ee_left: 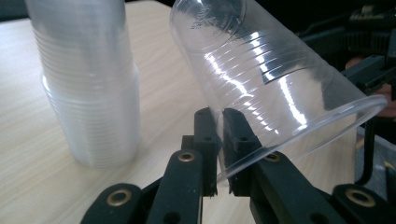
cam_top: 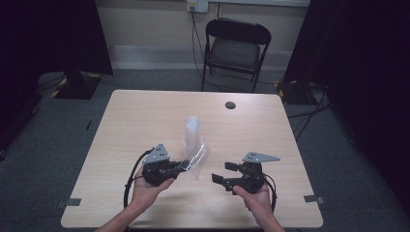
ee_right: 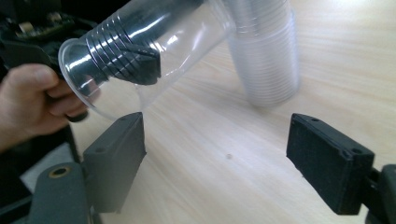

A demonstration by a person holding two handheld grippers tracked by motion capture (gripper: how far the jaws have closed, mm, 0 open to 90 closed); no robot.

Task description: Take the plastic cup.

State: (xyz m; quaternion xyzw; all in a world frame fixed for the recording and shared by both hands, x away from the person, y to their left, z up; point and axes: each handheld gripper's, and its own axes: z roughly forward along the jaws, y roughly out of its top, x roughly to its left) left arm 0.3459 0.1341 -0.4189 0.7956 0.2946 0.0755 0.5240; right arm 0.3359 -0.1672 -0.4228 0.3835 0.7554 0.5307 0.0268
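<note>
A clear plastic cup [cam_top: 198, 159] hangs tilted above the table, its rim pinched by my left gripper [cam_top: 183, 166]. In the left gripper view the jaws close on the cup's wall [ee_left: 261, 84] near the rim, one finger inside and one outside. An upside-down stack of clear cups [cam_top: 192, 133] stands on the table just behind; it also shows as the stack [ee_left: 91, 84] and the stack [ee_right: 268, 51]. My right gripper [cam_top: 223, 173] stands open to the right of the held cup [ee_right: 140, 51], nothing between its pads [ee_right: 116, 154].
The wooden table [cam_top: 145, 121] has a round cable hole [cam_top: 230, 105] at its far right. A black folding chair [cam_top: 236, 48] stands beyond the far edge. Dark curtains flank both sides.
</note>
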